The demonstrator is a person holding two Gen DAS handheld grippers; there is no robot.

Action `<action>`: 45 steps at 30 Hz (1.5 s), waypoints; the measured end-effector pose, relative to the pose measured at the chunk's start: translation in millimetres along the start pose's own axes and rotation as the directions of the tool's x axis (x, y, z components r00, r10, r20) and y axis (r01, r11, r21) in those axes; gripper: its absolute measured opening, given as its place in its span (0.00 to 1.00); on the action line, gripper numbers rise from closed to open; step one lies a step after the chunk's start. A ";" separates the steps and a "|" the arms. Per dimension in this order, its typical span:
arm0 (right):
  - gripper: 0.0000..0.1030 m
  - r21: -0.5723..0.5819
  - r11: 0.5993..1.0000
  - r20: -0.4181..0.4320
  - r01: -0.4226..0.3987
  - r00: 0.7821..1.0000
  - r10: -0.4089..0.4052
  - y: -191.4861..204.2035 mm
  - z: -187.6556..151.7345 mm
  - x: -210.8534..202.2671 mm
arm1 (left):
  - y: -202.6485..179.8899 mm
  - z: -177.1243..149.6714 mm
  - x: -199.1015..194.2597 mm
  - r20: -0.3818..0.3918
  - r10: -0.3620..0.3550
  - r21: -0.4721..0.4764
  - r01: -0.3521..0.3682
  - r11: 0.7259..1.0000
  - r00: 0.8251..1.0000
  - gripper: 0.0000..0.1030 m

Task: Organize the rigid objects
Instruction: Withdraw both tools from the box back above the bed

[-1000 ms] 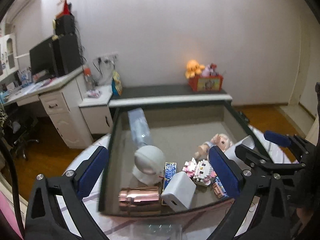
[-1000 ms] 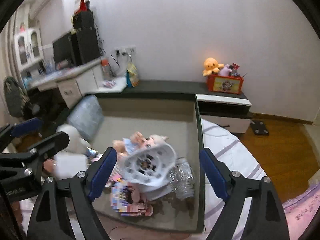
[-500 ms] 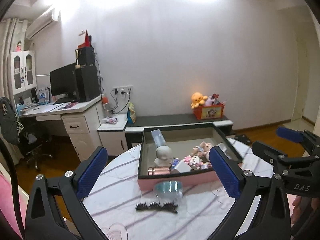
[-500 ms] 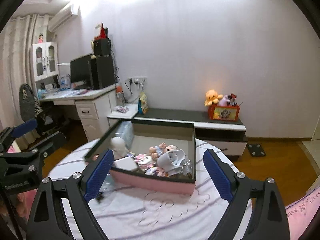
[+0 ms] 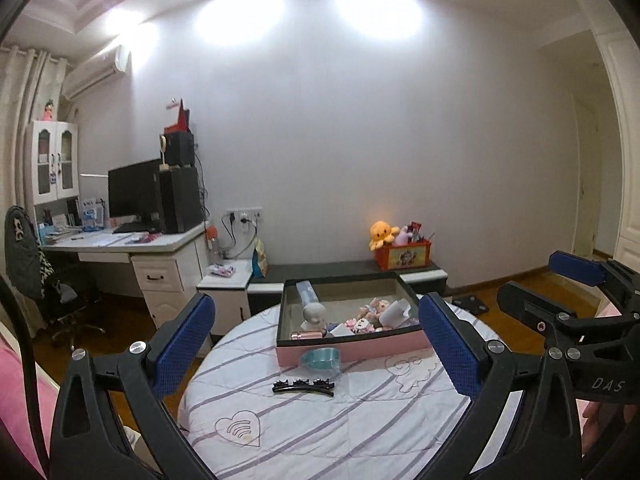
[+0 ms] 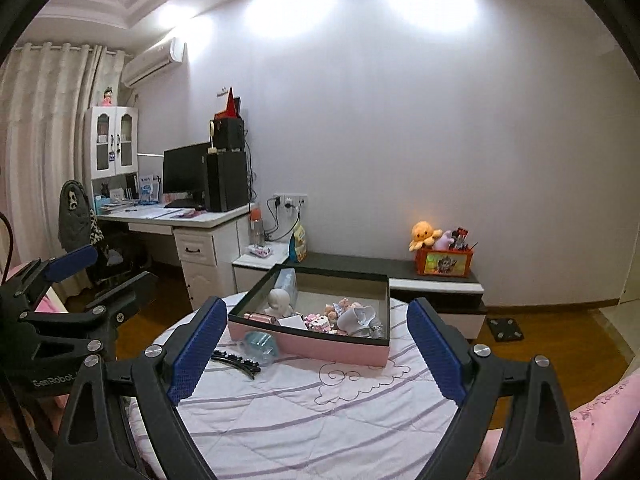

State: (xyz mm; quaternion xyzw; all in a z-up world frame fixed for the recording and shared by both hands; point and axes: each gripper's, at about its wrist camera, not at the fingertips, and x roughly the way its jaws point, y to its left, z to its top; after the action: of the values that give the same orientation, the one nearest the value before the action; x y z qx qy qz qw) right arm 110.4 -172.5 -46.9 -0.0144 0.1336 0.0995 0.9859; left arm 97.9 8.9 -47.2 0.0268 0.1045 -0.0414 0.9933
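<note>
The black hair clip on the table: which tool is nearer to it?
Left. The black hair clip lies centred between the left tool's fingers; the right tool has it by its left finger, off-centre.

Counted on the round table (image 5: 360,420): one pink box (image 5: 352,350), one teal transparent container (image 5: 320,360) and one black hair clip (image 5: 303,386). Inside the box are noted one white bust figurine (image 5: 313,316), one rose-gold cylinder (image 5: 308,335) and one clear bottle (image 5: 306,294); the remaining small toys cannot be counted reliably. Two grippers are seen, the left gripper (image 5: 316,348) and the right gripper (image 6: 312,348).
</note>
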 end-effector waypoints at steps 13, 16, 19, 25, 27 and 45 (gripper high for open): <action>0.90 -0.002 1.000 0.079 0.000 0.997 0.000 6.9 4.8 -42.1 | -1.5 9.5 -37.7 0.077 0.043 0.008 -0.043 0.999 0.996 1.00; 0.90 -0.002 1.000 0.082 -0.001 0.997 0.001 7.7 3.3 -44.2 | -1.8 8.4 -34.9 0.072 0.042 0.004 -0.043 0.999 0.996 1.00; 0.90 0.001 1.000 0.075 -0.002 0.997 0.002 7.2 2.6 -42.1 | -2.8 7.7 -33.1 0.067 0.044 0.006 -0.045 0.999 0.997 1.00; 0.90 0.003 1.000 0.076 -0.002 0.997 0.002 7.4 1.5 -42.7 | -2.0 7.2 -32.9 0.069 0.056 0.006 -0.057 0.998 0.996 1.00; 0.90 0.003 1.000 0.072 -0.004 0.997 0.004 8.5 1.9 -42.2 | -1.1 6.8 -32.7 0.067 0.055 0.005 -0.056 0.998 0.996 1.00; 0.90 -0.008 1.000 0.021 0.013 1.000 -0.013 10.8 -8.1 -21.8 | 11.0 -25.5 5.4 -0.053 -0.017 -0.032 0.016 0.999 0.998 1.00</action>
State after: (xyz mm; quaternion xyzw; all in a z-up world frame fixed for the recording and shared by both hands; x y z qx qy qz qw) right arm 85.5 -166.5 -49.0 -0.0183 0.1228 0.0939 0.9878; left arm 98.9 21.0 -72.8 0.0114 0.1319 -0.0472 0.9901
